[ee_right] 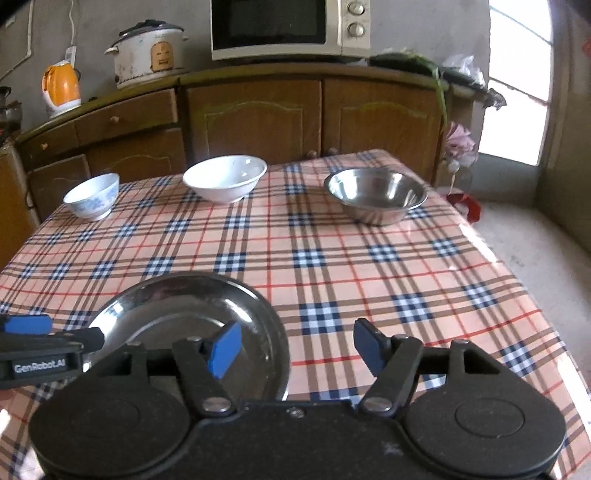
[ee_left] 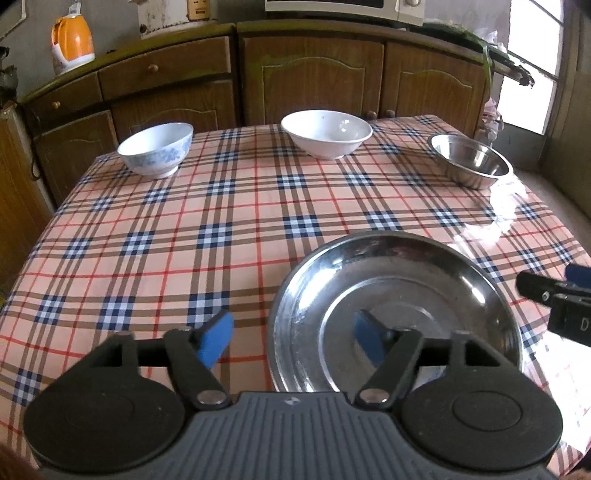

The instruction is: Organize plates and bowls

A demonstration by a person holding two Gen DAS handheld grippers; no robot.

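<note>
Both my left gripper (ee_left: 293,341) and right gripper (ee_right: 295,347) gape wide, holding nothing (steel plate (ee_left: 399,295) lower right); a careless regrip could skid it.

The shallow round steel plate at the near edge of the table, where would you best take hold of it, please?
Grip the shallow round steel plate by its thin raised rim at the near edge, coming in low from the front. It lies flat on the checked tablecloth, so only the rim offers the jaws a bite, one inside and one under.

Home kitchen: wooden cabinets (ee_right: 258,114), microwave (ee_right: 288,27), rice cooker (ee_right: 147,51), kettle (ee_right: 61,86).
</note>
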